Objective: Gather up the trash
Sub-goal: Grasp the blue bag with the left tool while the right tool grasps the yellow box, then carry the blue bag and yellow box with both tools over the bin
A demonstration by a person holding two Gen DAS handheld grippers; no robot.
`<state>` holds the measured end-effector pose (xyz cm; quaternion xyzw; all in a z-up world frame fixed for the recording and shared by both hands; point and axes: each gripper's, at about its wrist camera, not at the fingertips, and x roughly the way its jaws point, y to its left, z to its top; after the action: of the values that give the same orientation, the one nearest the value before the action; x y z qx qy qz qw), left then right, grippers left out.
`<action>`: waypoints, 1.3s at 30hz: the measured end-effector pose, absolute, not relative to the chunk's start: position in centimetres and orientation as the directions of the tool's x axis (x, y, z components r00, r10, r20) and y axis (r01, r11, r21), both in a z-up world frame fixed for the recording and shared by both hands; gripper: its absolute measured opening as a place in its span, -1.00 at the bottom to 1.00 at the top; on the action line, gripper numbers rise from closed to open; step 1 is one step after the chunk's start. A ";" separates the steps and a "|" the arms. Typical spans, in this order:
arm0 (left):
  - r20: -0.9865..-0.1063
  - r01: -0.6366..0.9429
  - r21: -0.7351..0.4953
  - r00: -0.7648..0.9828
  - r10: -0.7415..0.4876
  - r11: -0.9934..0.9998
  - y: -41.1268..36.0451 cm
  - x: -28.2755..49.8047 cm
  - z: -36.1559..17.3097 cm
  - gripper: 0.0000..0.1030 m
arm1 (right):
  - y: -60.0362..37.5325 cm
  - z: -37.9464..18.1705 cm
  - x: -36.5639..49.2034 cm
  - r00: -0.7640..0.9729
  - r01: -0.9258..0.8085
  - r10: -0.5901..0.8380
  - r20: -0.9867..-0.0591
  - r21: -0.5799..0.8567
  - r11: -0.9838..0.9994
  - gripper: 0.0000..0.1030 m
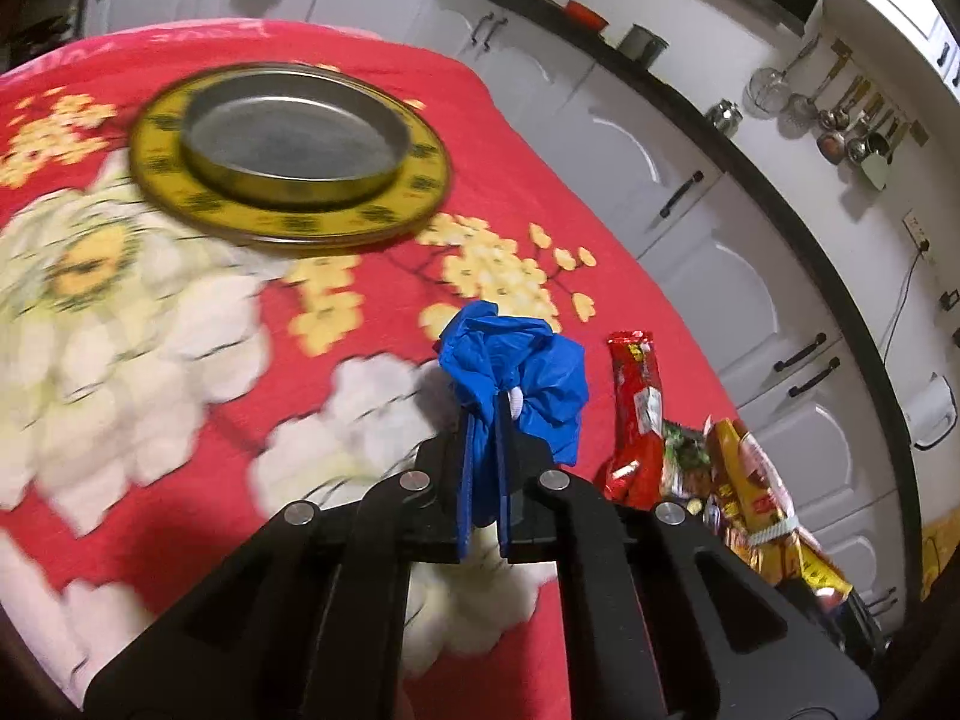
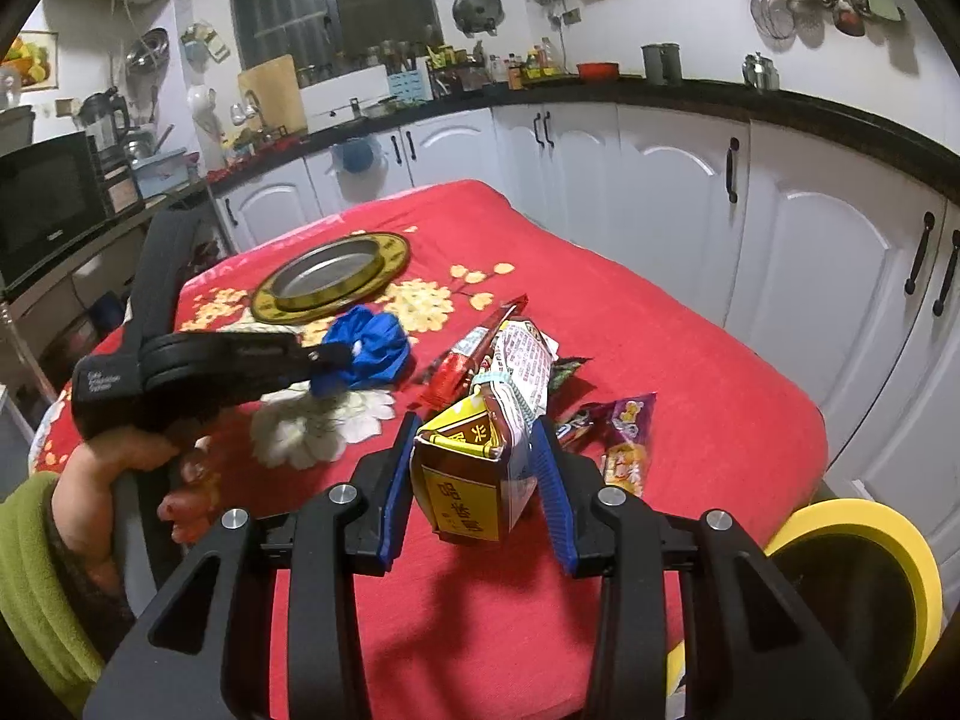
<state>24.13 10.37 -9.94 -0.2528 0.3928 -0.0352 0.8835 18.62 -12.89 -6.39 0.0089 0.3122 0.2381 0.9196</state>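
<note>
Kitchen cabinets (image 2: pixel 690 180) flank red floral tablecloth (image 2: pixel 630 312) bearing metal plate (image 2: pixel 327 276).

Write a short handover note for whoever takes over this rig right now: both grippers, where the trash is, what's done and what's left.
Left gripper: shut on the crumpled blue bag, held just above the red tablecloth.
Right gripper: fingers on either side of the banded yellow packet; grip looks closed on it, lifted near the table's front edge.
Still on the cloth: red wrapper, purple wrapper, and a few small ones beside them.
Yellow-rimmed bin sits below the table's right corner.
Metal dish on the yellow plate is not trash.
Done: two items gripped. Left: bin them, then gather the loose wrappers.
</note>
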 end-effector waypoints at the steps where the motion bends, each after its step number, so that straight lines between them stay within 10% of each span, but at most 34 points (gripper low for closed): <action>1: -0.669 -0.139 -0.469 0.701 -0.248 0.872 10.7 23.4 -9.5 -0.96 | -12.9 -6.2 18.3 0.693 -0.438 0.448 -0.564 0.164 0.884 -0.30; 39: -0.504 -0.023 -0.362 0.846 -0.175 0.932 10.0 10.1 -0.4 -0.96 | -12.2 -1.1 11.4 0.694 -0.546 0.543 -0.473 0.147 0.825 -0.30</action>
<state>10.13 9.98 -0.38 -0.1801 0.2747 -0.0404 0.9436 11.41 -12.21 -1.06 -0.0027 0.2560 0.2958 0.9203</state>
